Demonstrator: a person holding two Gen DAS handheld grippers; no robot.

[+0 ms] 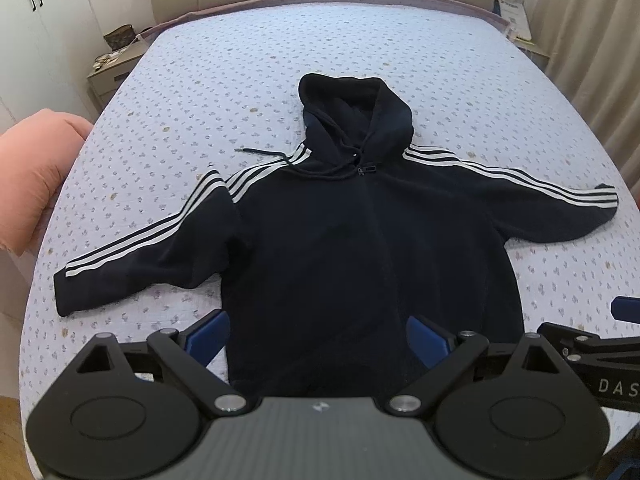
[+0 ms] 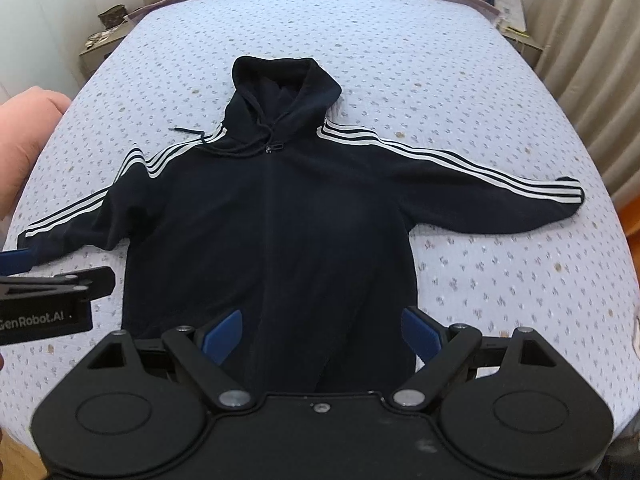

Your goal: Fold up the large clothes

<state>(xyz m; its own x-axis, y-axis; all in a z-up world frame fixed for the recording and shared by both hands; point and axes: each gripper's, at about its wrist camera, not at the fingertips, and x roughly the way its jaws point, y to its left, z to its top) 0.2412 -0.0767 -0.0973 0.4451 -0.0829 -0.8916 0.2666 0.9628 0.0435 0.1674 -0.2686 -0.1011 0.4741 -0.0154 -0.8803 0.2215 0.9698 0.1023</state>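
Both grippers hang over the near edge of the bed [image 1: 360, 40], jaws spread wide and holding nothing. The left gripper [image 1: 318, 338] and the right gripper [image 2: 320, 334] each frame the hem of the dark hoodie [image 1: 352, 248]. The hoodie lies flat, sleeves spread, hood far. Only the left view shows the right gripper's blue tip at the edge.

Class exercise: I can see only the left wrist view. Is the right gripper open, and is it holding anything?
Observer: The right gripper is open and holds nothing.
Operator: Where is it relative to the hoodie?
Observer: At the bottom edge of the hoodie, with its right finger by the hoodie's side edge.
Operator: Can you see anything on my gripper?
Observer: The left gripper has a label on its side reading GenRobot.AI.
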